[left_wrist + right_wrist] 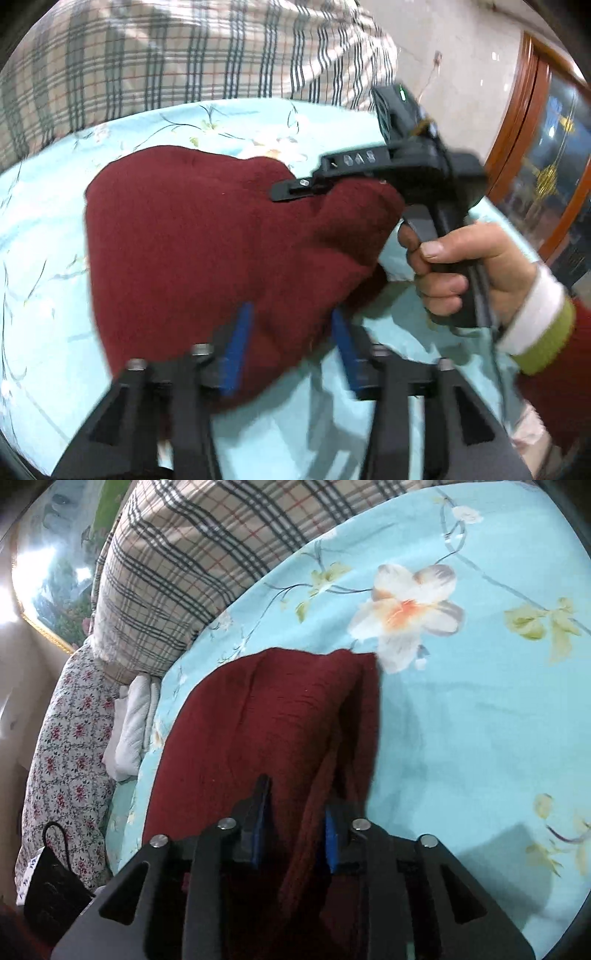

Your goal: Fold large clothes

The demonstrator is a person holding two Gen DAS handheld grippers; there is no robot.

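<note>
A dark red knit garment (192,236) lies bunched on the light blue flowered sheet (44,229). My left gripper (290,332) stands open at its near edge, the blue pads (236,343) apart with cloth lying between them. A hand (465,266) holds my right gripper (291,190) over the garment's raised right end. In the right wrist view the garment (266,716) runs away from my right gripper (295,812). Its jaws stand apart, and a ridge of red cloth passes loosely between the pads (330,834).
A plaid quilt (184,55) is heaped at the head of the bed. In the right wrist view a flowered pillow (70,746), a white folded cloth (133,723) and a black bag (51,890) lie at the left. A wooden cabinet (546,155) stands right of the bed.
</note>
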